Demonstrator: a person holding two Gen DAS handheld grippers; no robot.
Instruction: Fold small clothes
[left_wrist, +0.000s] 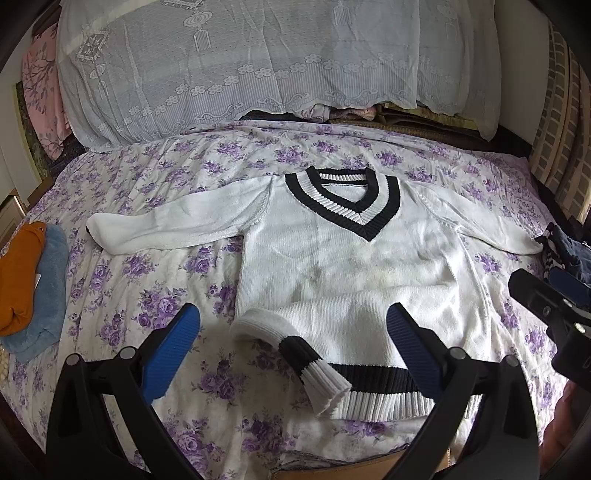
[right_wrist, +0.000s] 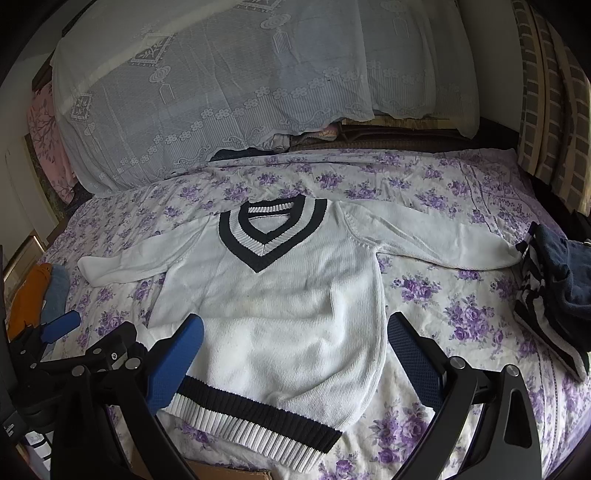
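the white sweater (left_wrist: 332, 266) lay face up on the bed's purple-flowered sheet (left_wrist: 147, 295), v-neck toward the lace-covered pile (left_wrist: 221, 74) at the far side. both sleeves were spread outward, and its lower left corner was turned up over the body. the left tongs (left_wrist: 291, 339) hung wide open over that turned corner, holding nothing. the right tongs (right_wrist: 295, 347) were also spread wide and empty, over the sweater's lower right part. an orange garment (left_wrist: 18, 280) on a blue one (left_wrist: 48, 295) sat at the left edge; dark striped clothes (right_wrist: 554, 295) lay at the right.
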